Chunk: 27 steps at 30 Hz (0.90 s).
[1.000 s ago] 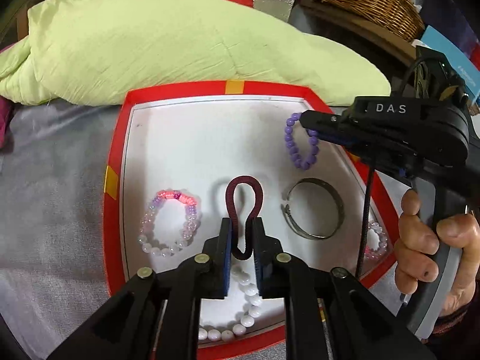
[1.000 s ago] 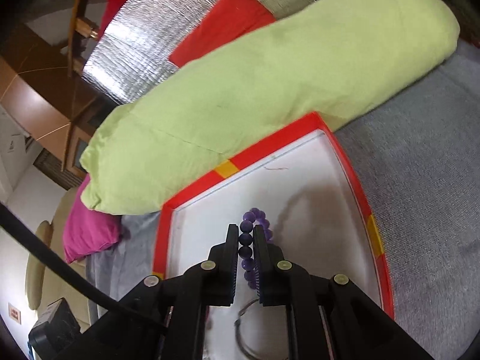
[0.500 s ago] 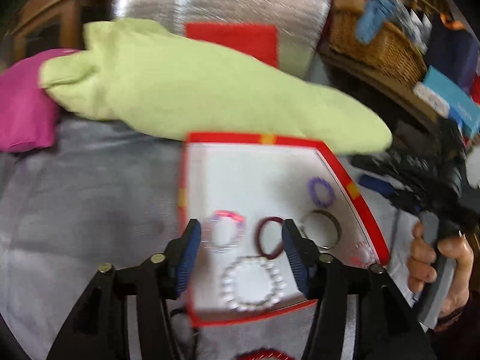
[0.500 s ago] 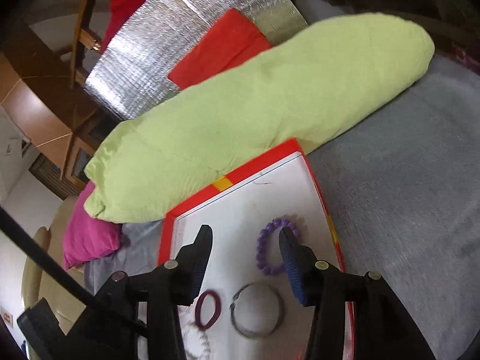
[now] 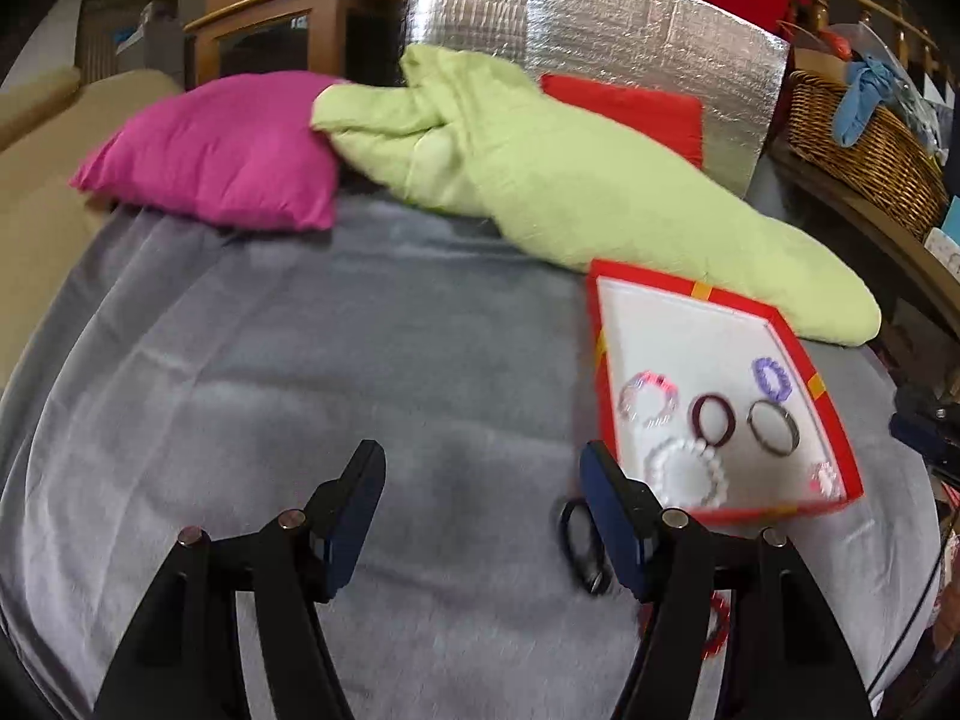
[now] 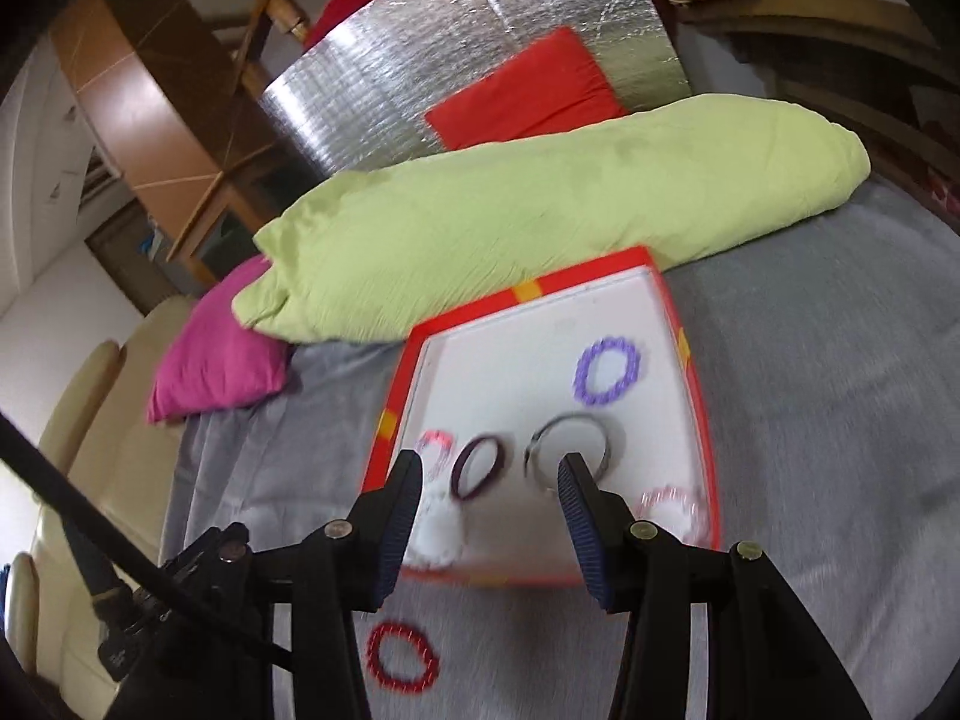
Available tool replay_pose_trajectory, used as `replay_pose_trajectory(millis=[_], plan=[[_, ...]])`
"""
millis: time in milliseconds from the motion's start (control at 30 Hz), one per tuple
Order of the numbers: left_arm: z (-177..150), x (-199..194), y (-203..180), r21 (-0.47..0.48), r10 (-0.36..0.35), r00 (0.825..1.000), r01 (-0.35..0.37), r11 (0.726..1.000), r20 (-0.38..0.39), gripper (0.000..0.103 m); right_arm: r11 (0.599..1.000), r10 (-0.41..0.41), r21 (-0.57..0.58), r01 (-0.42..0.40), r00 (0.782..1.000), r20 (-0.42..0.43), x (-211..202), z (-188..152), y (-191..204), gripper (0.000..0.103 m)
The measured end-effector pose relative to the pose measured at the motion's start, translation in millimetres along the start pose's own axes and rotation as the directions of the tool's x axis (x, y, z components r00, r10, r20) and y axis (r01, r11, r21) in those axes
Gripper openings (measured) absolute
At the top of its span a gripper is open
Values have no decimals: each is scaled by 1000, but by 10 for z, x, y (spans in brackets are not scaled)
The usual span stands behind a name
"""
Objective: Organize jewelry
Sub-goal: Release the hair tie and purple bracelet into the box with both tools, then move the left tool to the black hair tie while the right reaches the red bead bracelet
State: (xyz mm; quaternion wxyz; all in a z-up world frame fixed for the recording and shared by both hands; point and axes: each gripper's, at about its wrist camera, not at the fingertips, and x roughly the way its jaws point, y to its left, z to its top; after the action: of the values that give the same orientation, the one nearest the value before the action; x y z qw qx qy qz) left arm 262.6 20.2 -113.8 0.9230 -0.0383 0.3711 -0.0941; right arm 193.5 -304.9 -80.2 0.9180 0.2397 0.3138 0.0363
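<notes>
The left gripper [image 5: 480,516] is spread wide and holds nothing; it hangs over bare grey blanket [image 5: 300,372]. Just beside its right-hand finger [image 5: 606,510], partly hidden behind it, a dark ring [image 5: 573,531] lies flat on the blanket, its long axis running roughly away from the camera. A red beaded bracelet [image 5: 717,624] shows lower right, largely masked by the same finger's arm.

The right gripper [image 6: 489,492] is likewise spread and empty, poised over the near edge of the red tray [image 6: 699,420]. In its view the red beaded bracelet [image 6: 401,657] lies on the blanket below and left of the fingers, outside the tray.

Inside the tray lie a purple bead bracelet [image 6: 607,372], a metal bangle [image 6: 569,447], a maroon band [image 6: 478,466] and pale bead bracelets [image 6: 666,507].

Judgement: two pieces remain outside. The dark ring sits nearer the left gripper, to its right, calling for a short sideways shift. Blur limits finer detail.
</notes>
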Motion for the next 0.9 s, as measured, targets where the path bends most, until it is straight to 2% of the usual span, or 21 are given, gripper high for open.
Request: replay_pose_trajectory(millis=[100, 200, 433, 600, 900], plan=[[-127, -178, 9, 16, 11, 1000, -11, 1000, 28, 69, 1000, 16, -4, -16, 1000, -12, -128, -173, 60, 52], [-255, -340, -22, 54, 29, 997, -33, 998, 72, 74, 999, 13, -32, -14, 999, -42, -183, -353, 126, 55], [-399, -506, -140, 159, 78, 987, -100, 982, 137, 75, 995, -13, -96, -1, 989, -151, -62, -662, 224, 55], [-427, -486, -218, 221, 95, 985, -125, 967, 142, 76, 990, -52, -136, 22, 973, -225, 159, -786, 254, 55], [-416, -391, -318, 274, 106, 987, -137, 952, 125, 76, 990, -76, -134, 40, 958, -275, 361, -846, 258, 55]])
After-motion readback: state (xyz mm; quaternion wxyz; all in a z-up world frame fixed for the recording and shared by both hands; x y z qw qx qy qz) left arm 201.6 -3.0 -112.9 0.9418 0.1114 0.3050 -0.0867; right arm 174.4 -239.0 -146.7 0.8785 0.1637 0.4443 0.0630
